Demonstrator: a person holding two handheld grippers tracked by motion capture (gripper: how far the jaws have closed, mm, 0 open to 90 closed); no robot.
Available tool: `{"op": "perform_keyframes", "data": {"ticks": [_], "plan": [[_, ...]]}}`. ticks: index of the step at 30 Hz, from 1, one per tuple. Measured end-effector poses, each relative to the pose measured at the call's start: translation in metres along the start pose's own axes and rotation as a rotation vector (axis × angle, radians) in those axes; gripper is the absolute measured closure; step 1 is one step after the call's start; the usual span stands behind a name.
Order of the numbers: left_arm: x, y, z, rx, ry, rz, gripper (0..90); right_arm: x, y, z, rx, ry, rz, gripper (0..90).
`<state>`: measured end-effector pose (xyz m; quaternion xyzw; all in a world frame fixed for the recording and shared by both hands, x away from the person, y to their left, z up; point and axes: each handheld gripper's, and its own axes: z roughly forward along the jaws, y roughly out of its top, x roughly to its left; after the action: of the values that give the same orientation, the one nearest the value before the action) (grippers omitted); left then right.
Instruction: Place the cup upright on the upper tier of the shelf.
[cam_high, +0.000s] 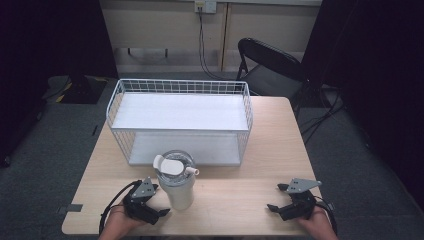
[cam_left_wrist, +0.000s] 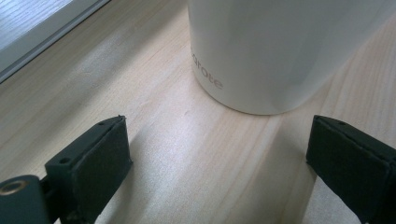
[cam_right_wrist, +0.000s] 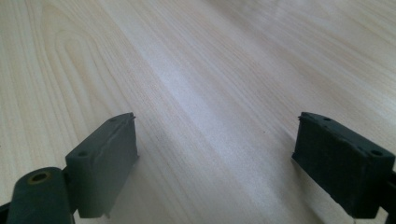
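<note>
Sitting near the front edge of the wooden table (cam_high: 250, 145), the white tumbler (cam_high: 179, 192) stands upright with a clear lid (cam_high: 175, 167) and a white flip spout on top, just in front of the white wire rack (cam_high: 180, 120). Left gripper (cam_high: 159, 200) rests low on the table just beside the tumbler's left side, jaws spread wide, nothing between them. In the left gripper view the tumbler (cam_left_wrist: 280, 51) base is right ahead of the gripper (cam_left_wrist: 219, 154), a little past the jaw tips, not touching either pad; faint lettering shows on its lower wall. Edge of the rack's bottom shelf (cam_left_wrist: 37, 32) shows top left in that view. Right gripper (cam_high: 278, 197) sits near the table's front right, well apart from the tumbler, jaws also spread wide and empty. Right gripper view: gripper (cam_right_wrist: 215, 144) open over bare wood grain, pads close to the tabletop. Person's hands come in from the bottom edge, one on each gripper, cables trailing back. Rack has two shelves, both bare, wire sides around the upper one. Black folding chair (cam_high: 270, 65) behind the table's far right corner; grey carpet floor around.
</note>
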<state>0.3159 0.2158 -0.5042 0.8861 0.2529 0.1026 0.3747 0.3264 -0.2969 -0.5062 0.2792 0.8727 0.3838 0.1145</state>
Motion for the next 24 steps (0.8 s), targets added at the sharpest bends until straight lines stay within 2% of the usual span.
{"op": "perform_keyframes", "data": {"ticks": [5,7,9,10,11,13,15,16,24], "plan": [[0.001,0.0,0.0,-0.002,0.007,-0.011,4.3,0.0,0.0,0.0,0.001,-0.001,0.0,12.6],[0.001,0.001,-0.001,-0.003,0.0,-0.035,5.7,0.0,0.0,0.0,0.001,-0.001,0.0,12.6],[0.002,0.001,-0.003,-0.01,-0.011,-0.046,12.0,0.0,0.0,0.0,0.0,0.0,0.0,12.6],[0.005,0.001,-0.006,-0.029,-0.039,-0.076,19.2,0.0,0.0,0.0,0.0,0.0,0.0,12.6],[0.005,0.002,-0.008,-0.038,-0.046,-0.083,19.8,0.0,0.0,0.0,0.0,0.0,0.0,12.6],[0.004,0.003,-0.013,-0.064,-0.044,-0.078,15.5,0.0,0.0,0.0,0.0,0.0,0.0,12.6],[0.004,0.004,-0.015,-0.07,-0.044,-0.077,15.8,0.0,0.0,0.0,0.001,-0.001,0.0,12.6],[0.003,0.008,-0.02,-0.099,-0.049,-0.088,15.9,0.0,0.0,0.0,0.001,-0.001,0.0,12.6],[0.002,0.017,-0.028,-0.128,-0.073,-0.077,16.0,0.0,0.0,0.0,0.0,0.0,0.0,12.6]]}}
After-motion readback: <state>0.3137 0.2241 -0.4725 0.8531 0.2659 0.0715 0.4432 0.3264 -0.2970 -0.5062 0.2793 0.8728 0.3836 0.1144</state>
